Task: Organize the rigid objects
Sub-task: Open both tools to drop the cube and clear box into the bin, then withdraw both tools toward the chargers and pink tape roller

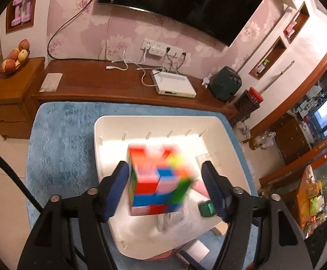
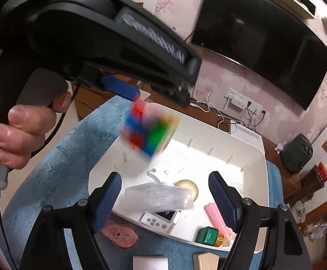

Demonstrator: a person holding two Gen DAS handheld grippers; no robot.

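A multicoloured puzzle cube (image 1: 157, 180) is blurred in mid-air over the white bin (image 1: 109, 130), between the wide-apart fingers of my left gripper (image 1: 165, 184), touching neither pad clearly. In the right wrist view the cube (image 2: 149, 130) hangs blurred just below the left gripper's blue pad (image 2: 120, 87). My right gripper (image 2: 164, 193) is open above the bin's (image 2: 249, 148) near rim, with a blurred clear plastic piece (image 2: 158, 196) between its fingers, not gripped.
The bin holds a green box (image 2: 206, 235), a pink roller (image 2: 217, 218), a white handheld device (image 2: 161, 218) and a round gold lid (image 2: 189, 189). A pink oval tag (image 2: 121, 234) and small boxes (image 2: 149, 262) lie on the blue cloth (image 1: 59, 148). A wooden TV bench (image 1: 109, 85) stands behind.
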